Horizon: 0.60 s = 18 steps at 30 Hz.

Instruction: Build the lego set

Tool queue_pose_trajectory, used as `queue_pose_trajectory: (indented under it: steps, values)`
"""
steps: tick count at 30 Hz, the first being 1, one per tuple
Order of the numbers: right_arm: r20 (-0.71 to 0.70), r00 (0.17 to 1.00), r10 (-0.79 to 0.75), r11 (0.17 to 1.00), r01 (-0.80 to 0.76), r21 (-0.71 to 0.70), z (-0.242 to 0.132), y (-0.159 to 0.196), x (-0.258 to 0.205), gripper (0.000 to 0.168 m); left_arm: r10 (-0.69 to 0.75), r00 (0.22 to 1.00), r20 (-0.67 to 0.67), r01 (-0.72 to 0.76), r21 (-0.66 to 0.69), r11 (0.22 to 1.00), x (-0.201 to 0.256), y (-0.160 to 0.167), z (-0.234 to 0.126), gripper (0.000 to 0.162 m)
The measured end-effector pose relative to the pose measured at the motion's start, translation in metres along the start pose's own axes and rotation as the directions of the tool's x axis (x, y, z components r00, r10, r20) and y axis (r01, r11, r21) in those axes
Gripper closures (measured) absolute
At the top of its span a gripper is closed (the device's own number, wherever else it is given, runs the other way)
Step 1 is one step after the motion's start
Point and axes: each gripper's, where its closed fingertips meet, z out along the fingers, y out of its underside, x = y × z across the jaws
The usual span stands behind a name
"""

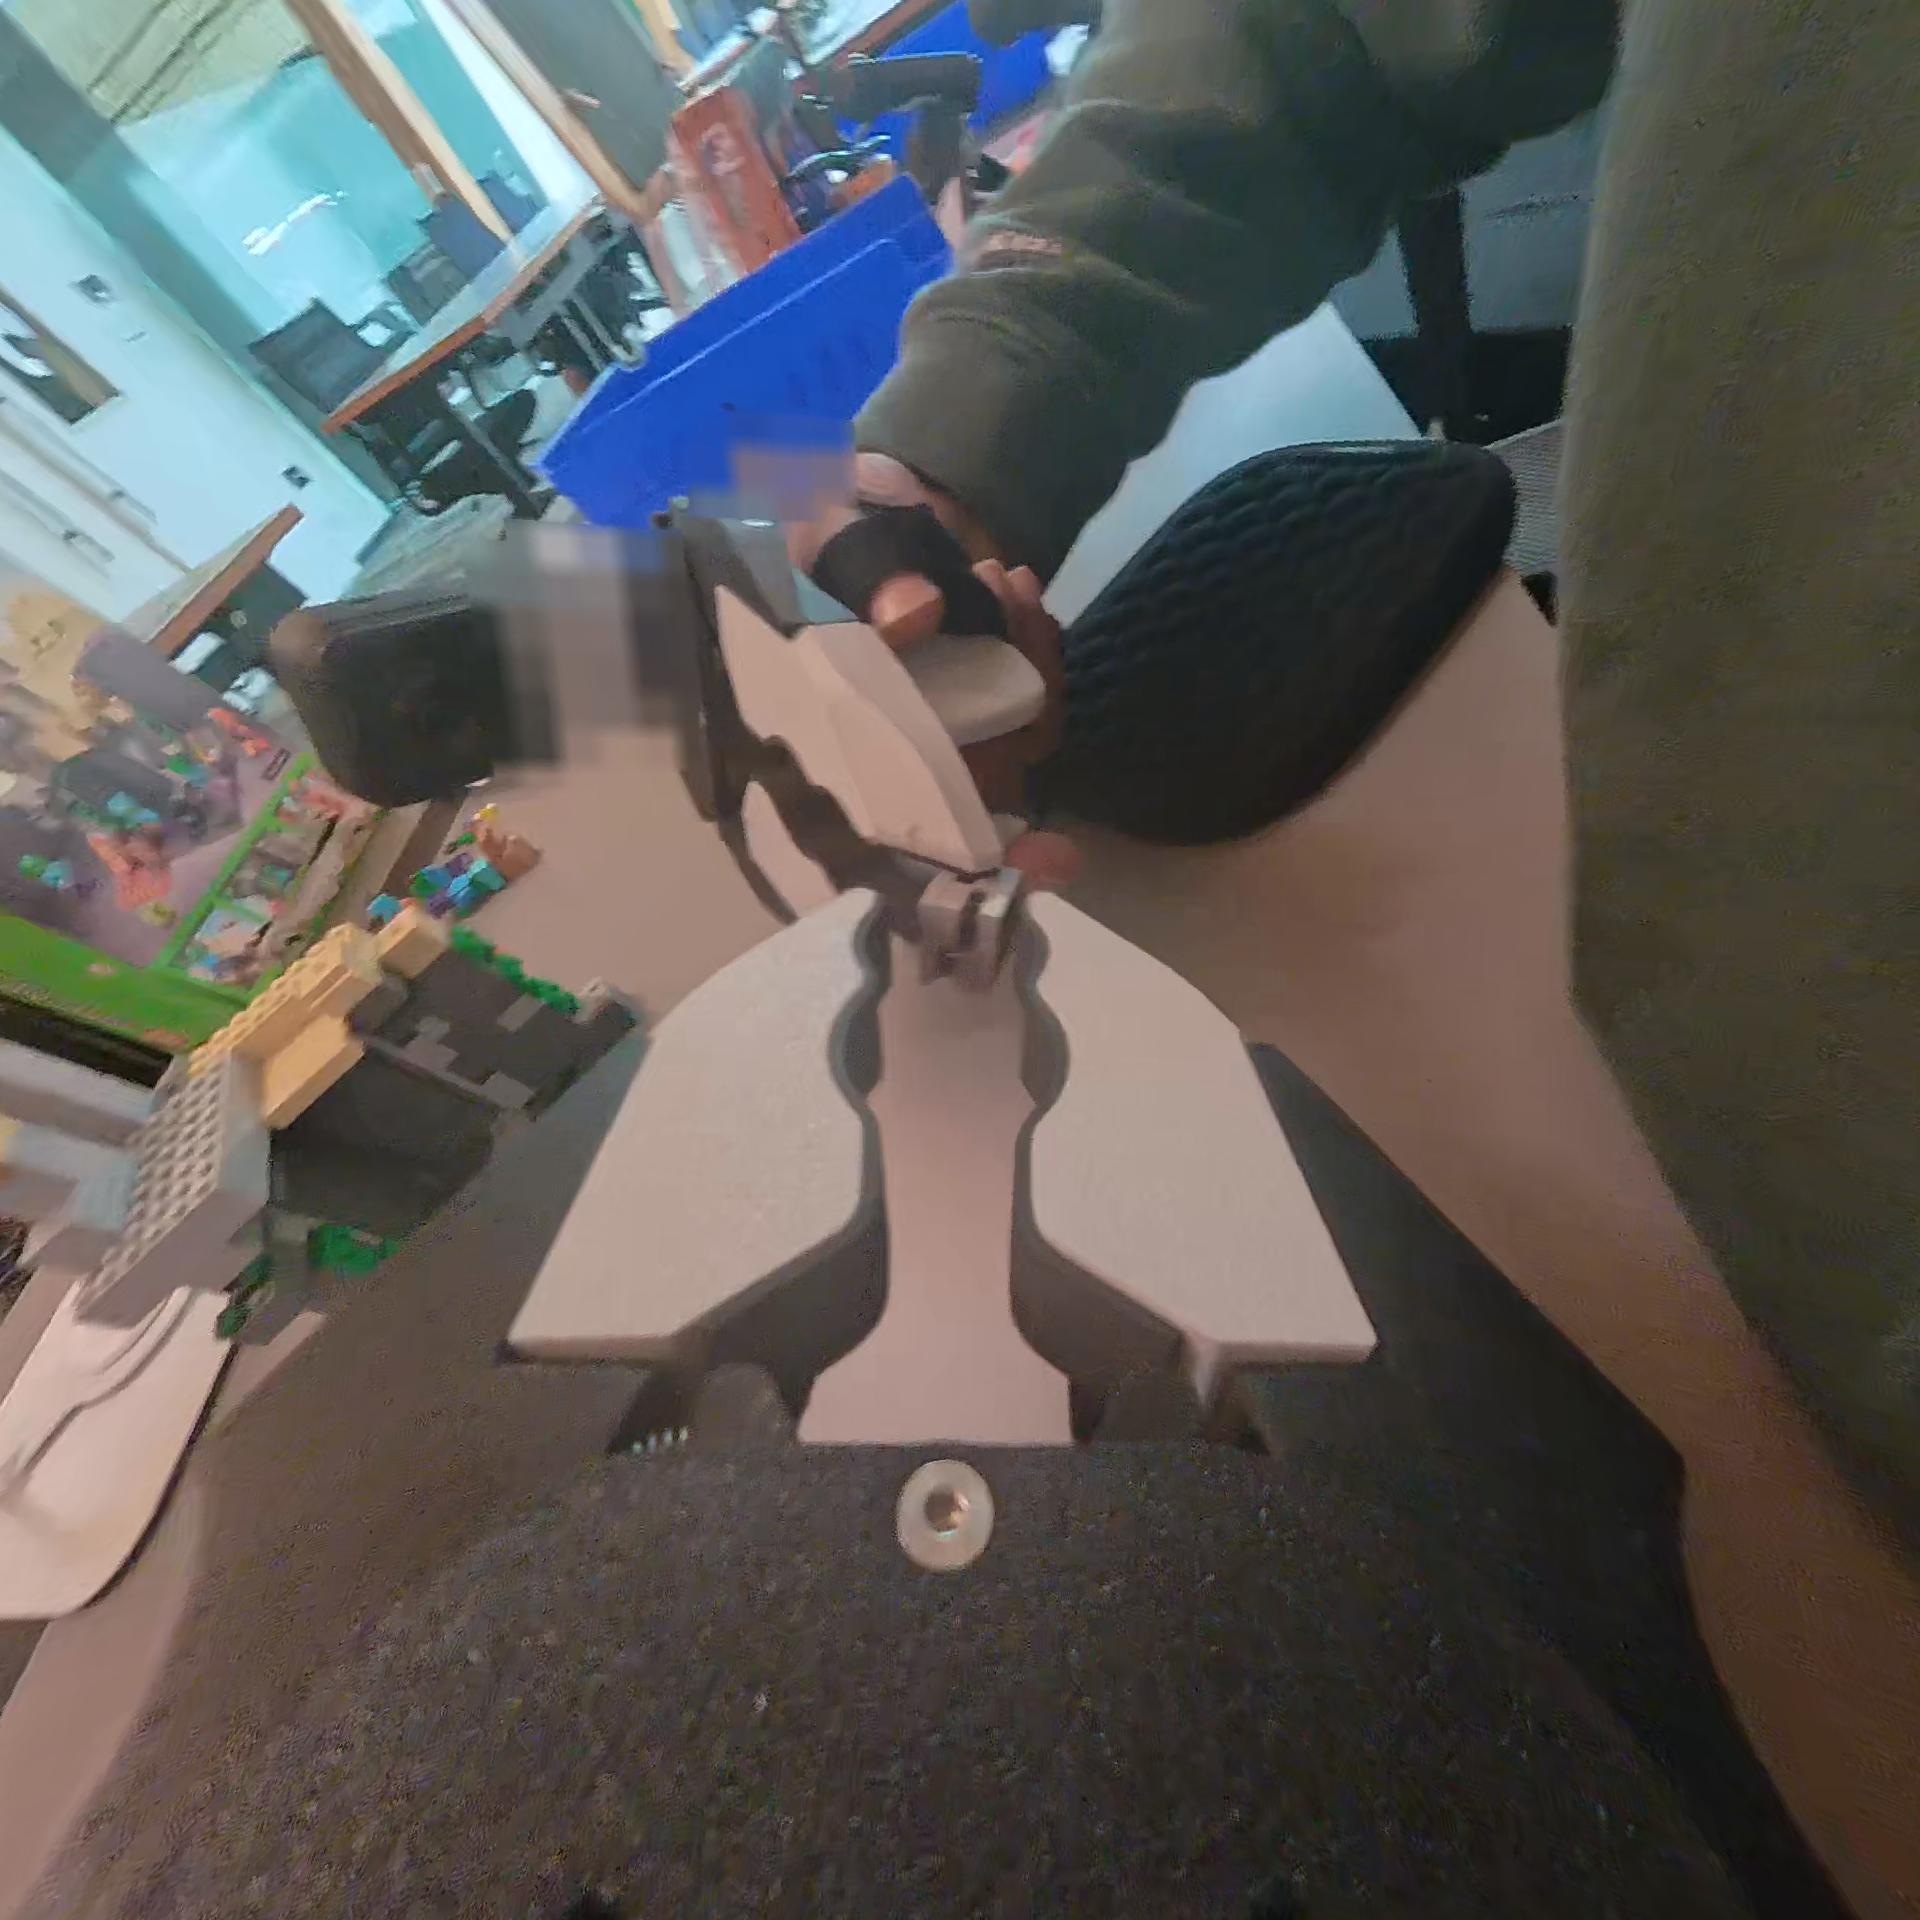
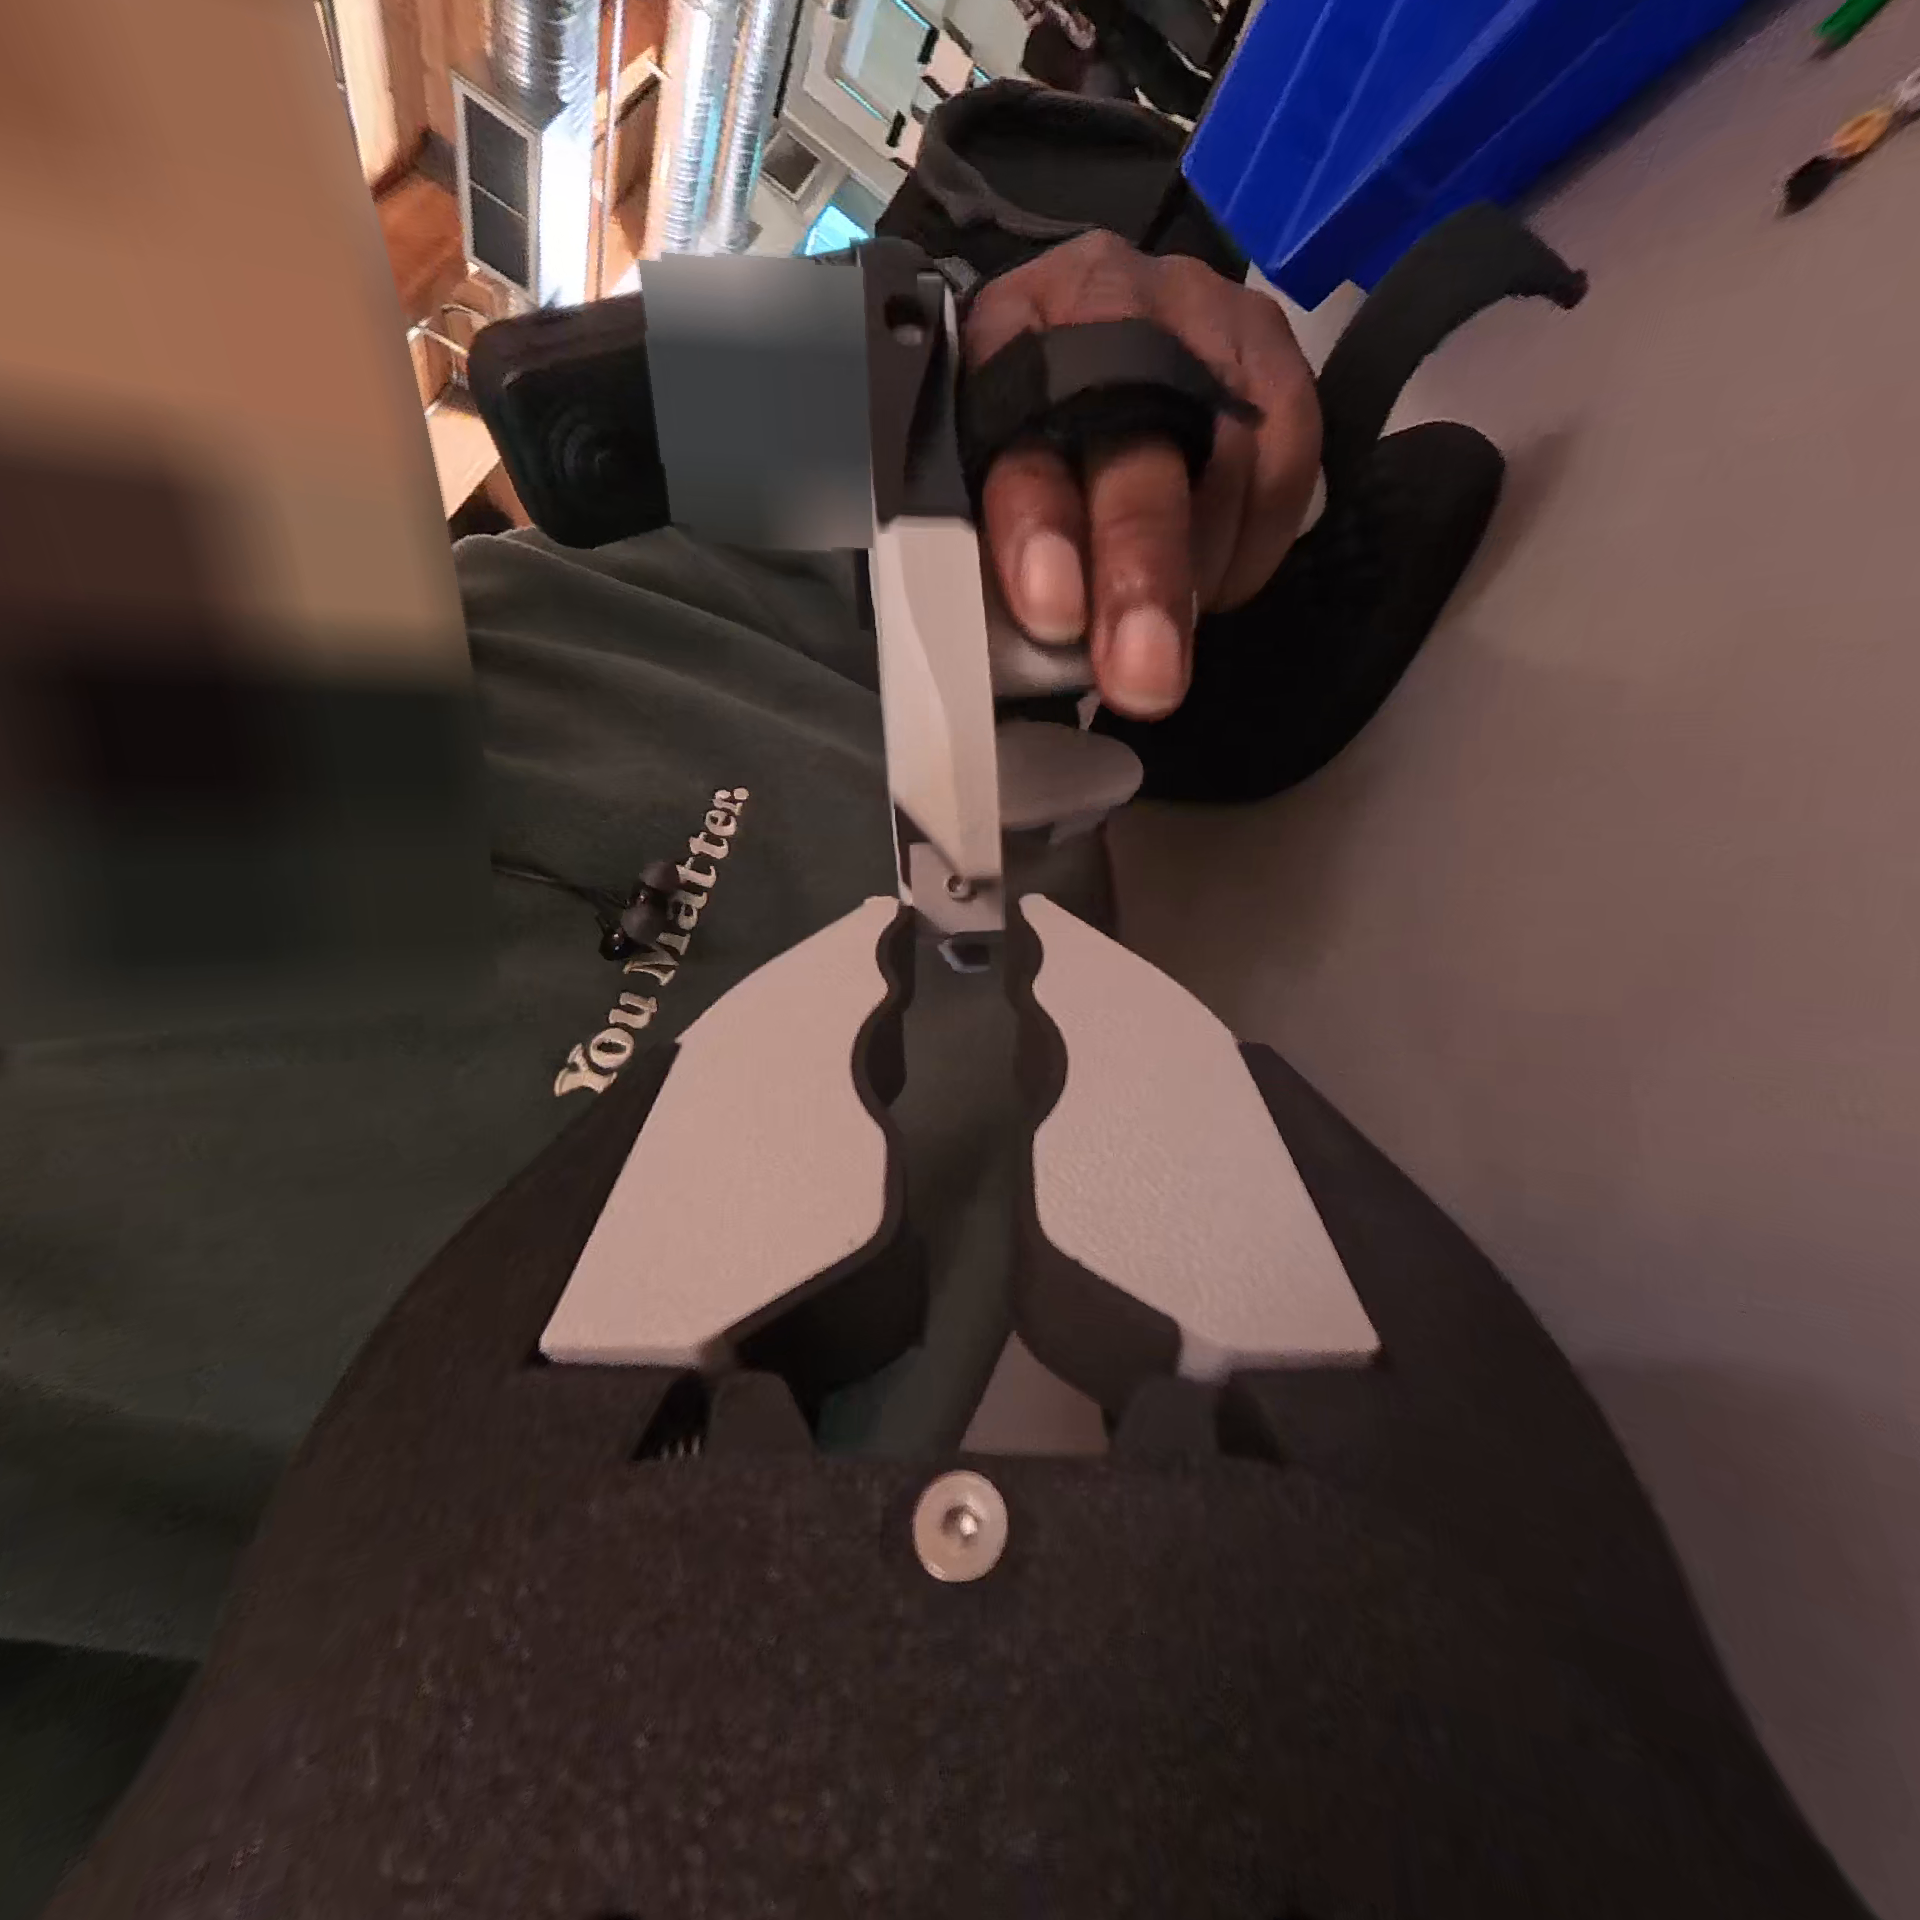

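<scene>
A small grey lego piece [image 1: 968, 923] sits between the fingertips of my left gripper [image 1: 954, 906], whose jaws stand narrow around it. My right gripper [image 1: 987, 857] comes in from above, held by a hand, and its tips pinch the same piece. In the right wrist view the grey piece [image 2: 954, 900] lies between my right gripper's tips [image 2: 958, 912], with the left gripper [image 2: 940, 727] standing edge-on above it and touching it. Both grippers hold the piece in the air above the table. Whether it is one piece or two joined ones, I cannot tell.
A partly built grey, tan and black lego model [image 1: 343, 1039] stands at the left, with a green-edged lego box [image 1: 125, 831] and loose bricks [image 1: 468, 873] behind it. A blue bin [image 1: 748, 364] and a black pad [image 1: 1278, 644] lie beyond. The person's green sweatshirt [image 1: 1745, 727] fills the right. The tips of both grippers are at nearly the same place.
</scene>
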Motion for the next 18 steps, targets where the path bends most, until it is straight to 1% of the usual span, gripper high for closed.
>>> queue_pose_trajectory:
  steps: [1,4,8,10,13,18]
  values:
    - [0.002,1.0,-0.005,1.0,0.005,0.004,-0.001,0.001,-0.001,0.153,0.005,1.0,-0.009,-0.005,-0.004,1.0,0.002,-0.001,0.001,0.146]
    - [0.021,1.0,-0.013,1.0,0.013,-0.005,-0.001,0.006,-0.006,0.152,-0.002,1.0,-0.031,0.002,-0.004,1.0,0.008,-0.004,0.004,0.147]
    - [0.049,0.999,-0.013,0.999,0.011,0.046,-0.001,0.006,-0.012,0.152,-0.016,1.0,-0.023,0.016,-0.006,1.0,0.008,-0.009,0.004,0.147]
    - [0.058,0.998,-0.012,0.998,0.009,0.057,0.0,0.008,-0.016,0.146,-0.017,0.999,-0.027,0.017,-0.024,1.0,0.009,-0.01,0.006,0.147]
    - [0.053,0.998,-0.028,0.997,0.024,0.069,0.001,0.012,-0.02,0.141,-0.015,0.999,-0.044,0.013,-0.042,0.999,0.013,-0.012,0.009,0.147]
    - [0.019,0.998,-0.061,0.995,0.059,0.08,-0.002,0.019,-0.023,0.143,0.031,0.998,-0.061,-0.036,-0.081,0.996,0.019,-0.016,0.016,0.147]
